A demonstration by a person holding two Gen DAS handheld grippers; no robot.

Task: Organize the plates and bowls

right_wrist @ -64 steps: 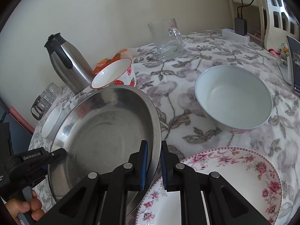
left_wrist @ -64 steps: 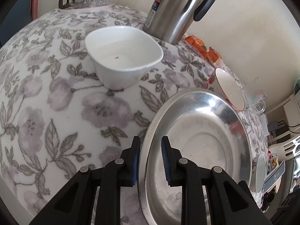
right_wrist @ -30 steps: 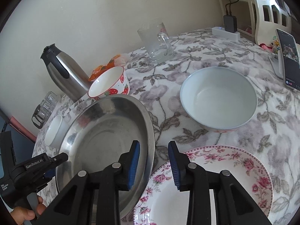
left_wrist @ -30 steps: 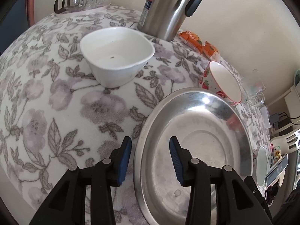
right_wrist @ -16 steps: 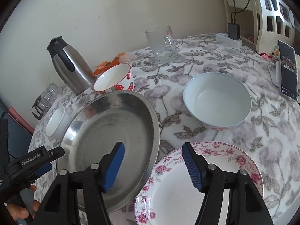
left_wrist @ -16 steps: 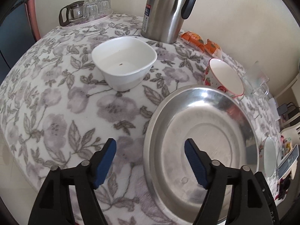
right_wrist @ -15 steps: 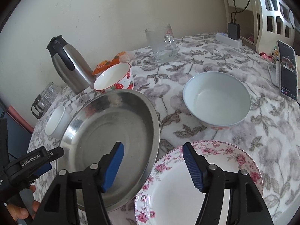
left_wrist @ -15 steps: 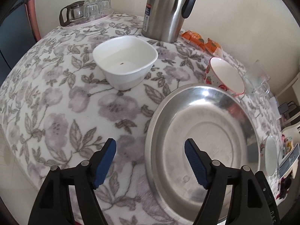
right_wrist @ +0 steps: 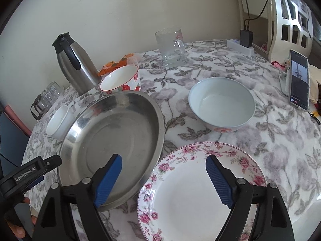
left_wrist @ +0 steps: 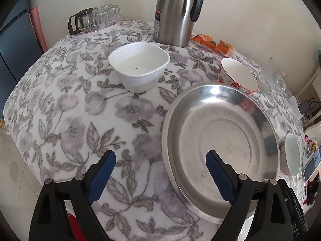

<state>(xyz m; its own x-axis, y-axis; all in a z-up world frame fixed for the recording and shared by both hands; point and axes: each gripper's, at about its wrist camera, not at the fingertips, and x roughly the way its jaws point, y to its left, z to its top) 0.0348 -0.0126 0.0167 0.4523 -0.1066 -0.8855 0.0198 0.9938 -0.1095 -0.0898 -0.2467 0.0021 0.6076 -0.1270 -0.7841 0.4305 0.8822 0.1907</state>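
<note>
A wide steel plate (left_wrist: pixel 220 140) (right_wrist: pixel 120 132) lies flat on the flowered tablecloth. My left gripper (left_wrist: pixel 160 158) hovers over its left rim, jaws still opening, pads clear of the metal. My right gripper (right_wrist: pixel 163 160) hangs over the gap between the steel plate and a rose-patterned plate (right_wrist: pixel 200 190), jaws also opening, gripping nothing. A white square bowl (left_wrist: pixel 138 66) (right_wrist: pixel 59 120), a strawberry bowl (left_wrist: pixel 238 76) (right_wrist: pixel 120 80) and a round white bowl (right_wrist: pixel 221 104) stand around them.
A steel thermos (left_wrist: pixel 176 12) (right_wrist: pixel 74 60), orange snack packets (left_wrist: pixel 212 42) and a glass mug (right_wrist: pixel 172 48) stand by the wall. A tray of glass cups (left_wrist: pixel 94 18) sits far left. A phone (right_wrist: pixel 299 78) leans at the right edge. The table's rim falls away near both grippers.
Both grippers released the steel plate's rim, their jaws spreading from narrow to wide. Both hands drew back and up a little. The plate stays flat on the cloth.
</note>
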